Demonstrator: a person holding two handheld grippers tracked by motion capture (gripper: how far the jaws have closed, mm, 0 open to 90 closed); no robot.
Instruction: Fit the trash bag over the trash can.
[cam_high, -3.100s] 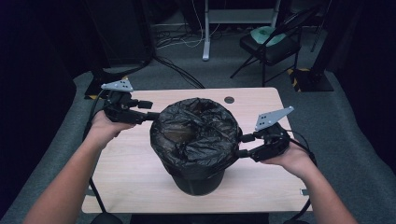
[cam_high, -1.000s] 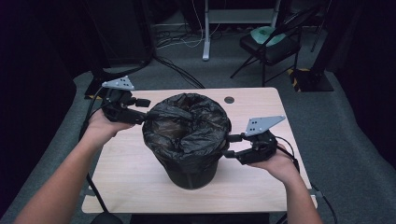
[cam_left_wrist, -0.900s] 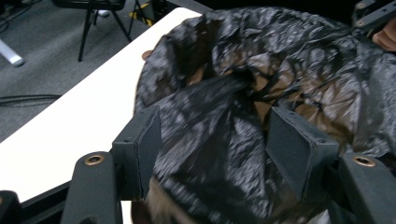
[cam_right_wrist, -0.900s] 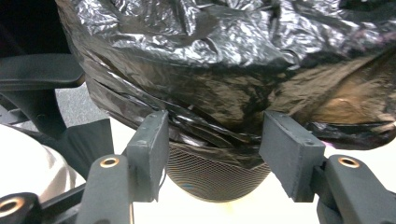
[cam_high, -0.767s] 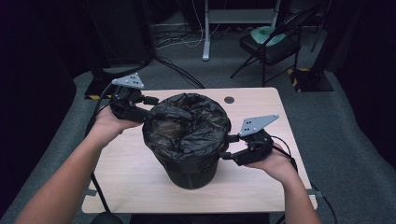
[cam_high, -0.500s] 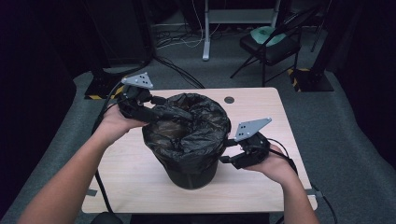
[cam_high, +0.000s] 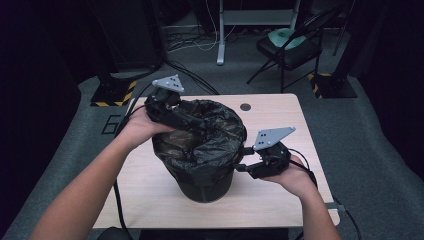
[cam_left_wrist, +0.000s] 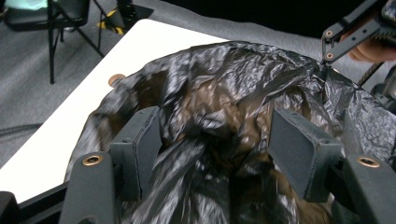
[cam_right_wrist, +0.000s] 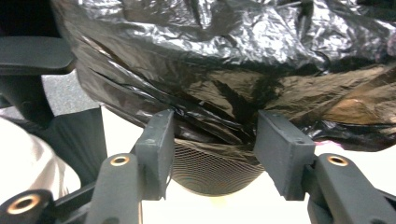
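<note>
Two tools at one black bin liner (cam_high: 200, 142), draped over a dark bin (cam_high: 206, 186) mid-tabletop (cam_high: 150, 200). Left tool (cam_high: 200, 123): jaws spread, reaching over the far-left rim. Right tool (cam_high: 240, 159): jaws parted at the liner's skirt. Risk: thin, crinkled, glossy film may tear or slip off the rim if tugged unevenly.

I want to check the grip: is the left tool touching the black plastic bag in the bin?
Touching. In the left gripper view, the black plastic bag bunches between the open jaws of the left tool and presses against the left pad.
</note>
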